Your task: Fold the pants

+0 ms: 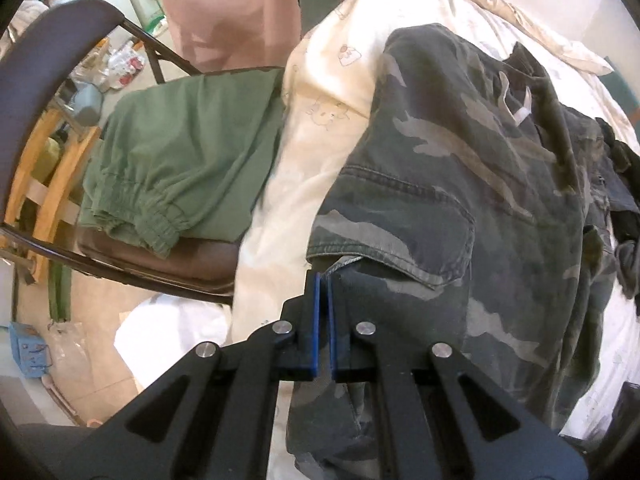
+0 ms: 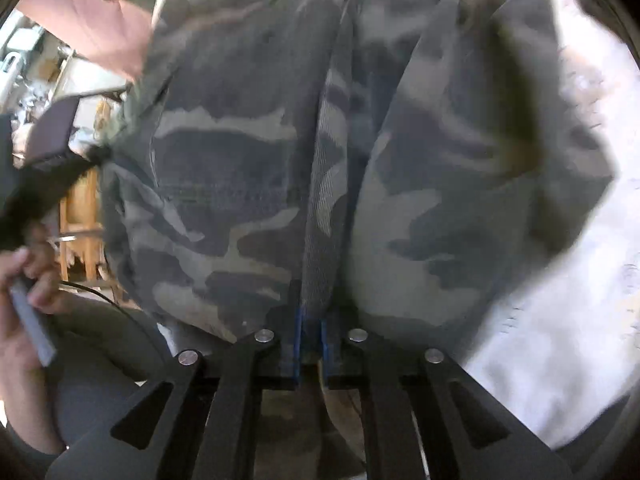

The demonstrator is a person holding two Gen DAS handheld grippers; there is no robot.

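Camouflage pants (image 1: 460, 168) lie spread on a bed covered with a cream printed sheet (image 1: 320, 112); a white drawstring (image 1: 520, 108) shows at the waistband toward the far end; a patch pocket with stitched edge (image 1: 412, 232) faces up near the left gripper. Left gripper (image 1: 323, 280) points steeply down at the near edge of the pants; its blue pads are pressed together, and a thin edge of the fabric below the pocket appears pinched between them, though the contact is partly hidden. Right gripper (image 2: 311, 320) is nearly closed on a raised vertical fold of the same pants (image 2: 320, 200); the ridge of cloth runs up from between its blue pads; fabric bulges on either side of the fold; the view is blurred. The person's hand (image 2: 28, 280) on the handle of the other gripper shows at the left of the right wrist view. Beside the bed stands a dark-framed chair (image 1: 60, 24); folded green pants with elastic cuffs (image 1: 180, 152) rest on its seat, apart from the camouflage pair; pink cloth (image 1: 228, 12) hangs behind the chair.
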